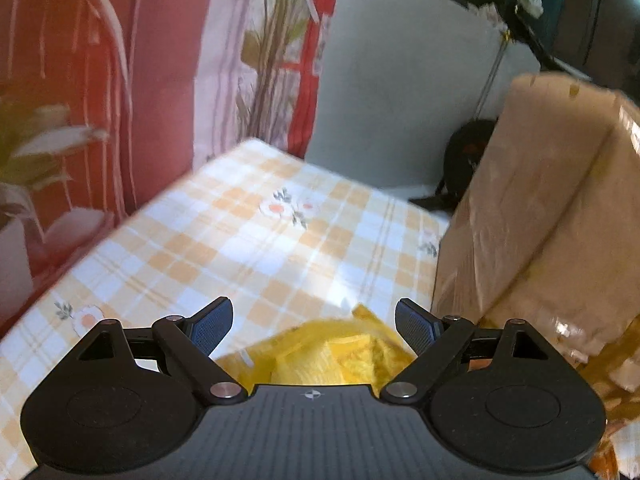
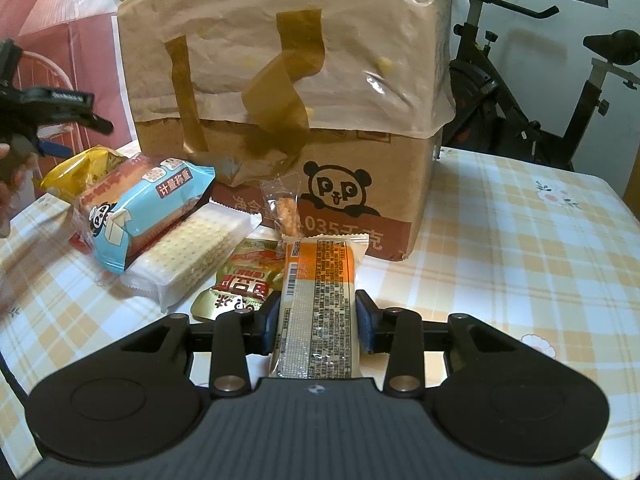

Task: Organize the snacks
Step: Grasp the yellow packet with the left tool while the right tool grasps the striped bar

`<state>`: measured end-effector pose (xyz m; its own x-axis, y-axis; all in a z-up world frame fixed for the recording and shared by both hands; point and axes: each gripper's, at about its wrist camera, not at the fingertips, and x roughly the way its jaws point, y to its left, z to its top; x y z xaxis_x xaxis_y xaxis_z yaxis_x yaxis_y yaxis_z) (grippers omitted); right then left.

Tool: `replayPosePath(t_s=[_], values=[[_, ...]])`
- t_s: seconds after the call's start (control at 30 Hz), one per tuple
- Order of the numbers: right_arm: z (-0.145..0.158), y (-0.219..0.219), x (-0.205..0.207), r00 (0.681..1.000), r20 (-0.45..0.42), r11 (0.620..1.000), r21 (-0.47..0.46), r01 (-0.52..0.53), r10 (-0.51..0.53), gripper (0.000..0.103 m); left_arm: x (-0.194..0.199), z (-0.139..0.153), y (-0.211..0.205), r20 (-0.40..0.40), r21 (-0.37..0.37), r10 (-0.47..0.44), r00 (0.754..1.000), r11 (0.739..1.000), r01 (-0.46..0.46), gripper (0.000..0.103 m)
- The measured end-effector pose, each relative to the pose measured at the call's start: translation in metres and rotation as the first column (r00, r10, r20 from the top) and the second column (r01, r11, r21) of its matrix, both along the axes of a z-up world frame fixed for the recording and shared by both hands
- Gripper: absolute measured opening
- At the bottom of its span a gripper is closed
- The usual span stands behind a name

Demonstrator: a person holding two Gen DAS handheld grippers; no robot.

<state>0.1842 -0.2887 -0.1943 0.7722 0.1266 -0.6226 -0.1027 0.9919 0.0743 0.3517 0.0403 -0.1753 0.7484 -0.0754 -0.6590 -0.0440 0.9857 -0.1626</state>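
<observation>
Right gripper is clamped on an orange-and-white snack bar, blue pads pressing both long sides, barcode and print face up, bar pointing away from the camera toward the cardboard box. Box has a panda logo, brown paper and tape over the top, and stands on the bench under a yellow-checked floral cloth. Left of the held bar: a gold-green pouch flat on the cloth, a white cracker pack, a blue-and-white pack lying on top of the crackers, and a yellow bag behind it. A small clear-wrapped stick leans on the box front. Exercise bike behind the bench.

Left gripper is spread wide, nothing between the pads; it sits just above a yellow bag, not touching as far as visible. View is motion-blurred. Same box is at its right. Left gripper also shows at the left edge of the right wrist view, in a hand.
</observation>
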Motion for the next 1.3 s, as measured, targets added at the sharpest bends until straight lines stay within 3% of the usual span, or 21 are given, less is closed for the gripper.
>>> replayPosePath(t_s=[0.37,0.63,0.8,0.97,1.07,1.3], values=[[0.000,-0.001,0.000,1.000,-0.001,1.000,0.007,0.000,0.000,0.040,-0.025,-0.009,-0.007,-0.026,0.022,-0.114,0.993,0.993,0.114,0.090],[0.000,-0.001,0.001,1.000,-0.001,1.000,0.013,-0.001,0.001,0.040,-0.055,-0.014,0.002,-0.046,-0.008,-0.118,0.992,0.993,0.118,0.092],[0.000,-0.001,0.001,1.000,-0.001,1.000,0.018,0.000,0.000,0.040,-0.068,-0.016,0.003,-0.049,0.012,-0.130,0.990,0.991,0.131,0.092],[0.000,-0.001,0.000,1.000,-0.001,1.000,0.019,-0.001,0.001,0.040,-0.068,-0.017,0.001,-0.046,0.035,-0.135,0.990,0.990,0.137,0.093],[0.000,-0.001,0.000,1.000,-0.001,1.000,0.018,-0.002,0.002,0.040,-0.066,-0.020,0.000,-0.050,0.064,-0.138,0.989,0.988,0.141,0.100],[0.000,-0.001,0.000,1.000,-0.001,1.000,0.023,-0.001,0.001,0.040,-0.060,-0.027,0.005,-0.100,0.038,-0.107,0.989,0.993,0.111,0.102]])
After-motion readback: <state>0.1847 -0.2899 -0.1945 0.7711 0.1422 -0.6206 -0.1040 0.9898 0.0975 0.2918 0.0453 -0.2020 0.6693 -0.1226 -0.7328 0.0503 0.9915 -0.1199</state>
